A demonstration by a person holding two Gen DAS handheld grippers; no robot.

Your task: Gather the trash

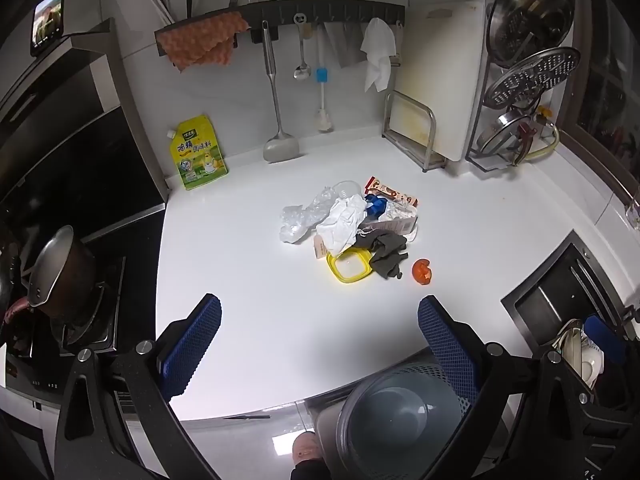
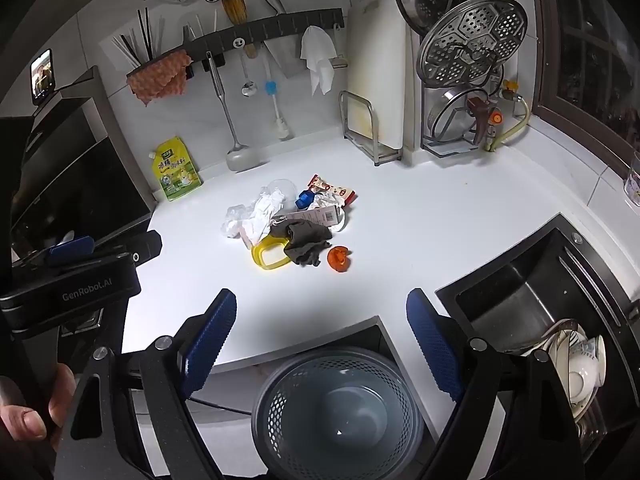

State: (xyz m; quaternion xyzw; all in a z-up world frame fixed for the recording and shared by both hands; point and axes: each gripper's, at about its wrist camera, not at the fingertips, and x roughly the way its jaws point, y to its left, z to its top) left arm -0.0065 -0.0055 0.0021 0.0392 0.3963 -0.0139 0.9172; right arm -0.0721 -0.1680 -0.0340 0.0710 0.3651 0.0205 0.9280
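While nothing much is crowding the white countertop [image 1: 248,280] itself, the back edge is pretty busy: a yellow seasoning pouch [image 1: 198,153] is leaned on the wall toward the back-left corner, a metal spatula [image 1: 279,120] is hung from the utensil rail [image 1: 320,10], and a cutting board [image 1: 438,80] is stood in its rack toward the back-right. A sink [image 2: 516,300] is set into the right edge, and a pot [image 1: 56,276] is sat on the stove past the left edge.

The trash pile [image 1: 352,224] is heaped mid-counter and stretched roughly left to right: clear plastic wrap [image 1: 304,216], crumpled white paper [image 1: 342,222], a snack wrapper [image 1: 390,192], a dark rag [image 1: 386,252], a yellow lid [image 1: 350,266] and an orange cap [image 1: 423,271] just beside it, apart from the heap. A grey mesh bin [image 2: 336,412] is seen below the front edge.

The left gripper [image 1: 320,336] and right gripper [image 2: 320,340] are both spread wide, nothing pinched or touched, with the pile well ahead of the fingers.
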